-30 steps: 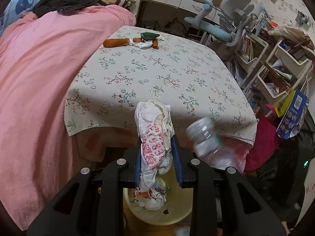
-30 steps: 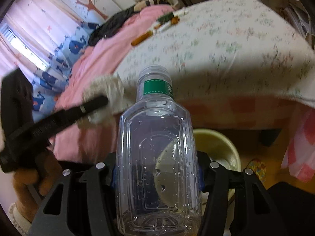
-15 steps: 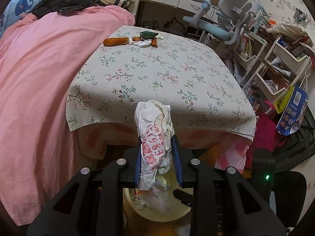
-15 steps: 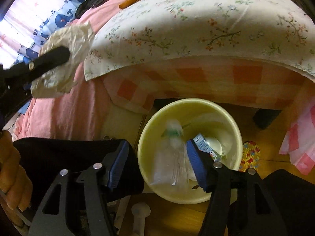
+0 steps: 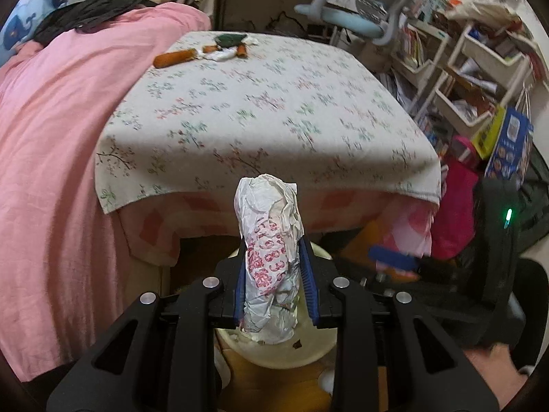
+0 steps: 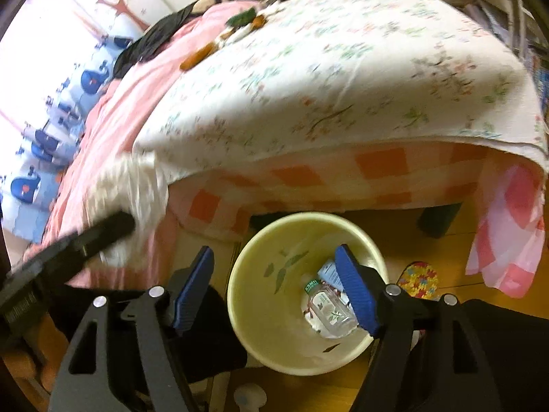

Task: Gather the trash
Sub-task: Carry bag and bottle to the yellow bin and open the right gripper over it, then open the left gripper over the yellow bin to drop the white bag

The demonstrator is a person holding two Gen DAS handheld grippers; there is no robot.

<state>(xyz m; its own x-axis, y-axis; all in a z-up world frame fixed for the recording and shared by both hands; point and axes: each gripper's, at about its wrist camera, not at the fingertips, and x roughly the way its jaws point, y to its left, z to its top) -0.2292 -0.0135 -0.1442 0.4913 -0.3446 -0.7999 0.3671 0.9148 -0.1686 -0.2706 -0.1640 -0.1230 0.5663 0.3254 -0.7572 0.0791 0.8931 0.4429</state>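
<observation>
- Left gripper (image 5: pixel 274 283): matte black plastic frame, two angular fingers with triangular cut-outs along the arms.
- Left gripper pads: blue, ribbed strips lining the inner faces of the fingers (image 5: pixel 306 278).
- Fasteners: four round silver screw heads across the left frame, two per side.
- Right gripper (image 6: pixel 274 286): same black frame with triangular cut-outs; blue ribbed pads on the inner faces; four silver screw heads.
- Right unit seen from the left wrist view: black housing with a small green indicator light lit.
- Left unit seen from the right wrist view: black body, blurred; faint pale lettering on its side, illegible.
- No sleeve discernible.
</observation>
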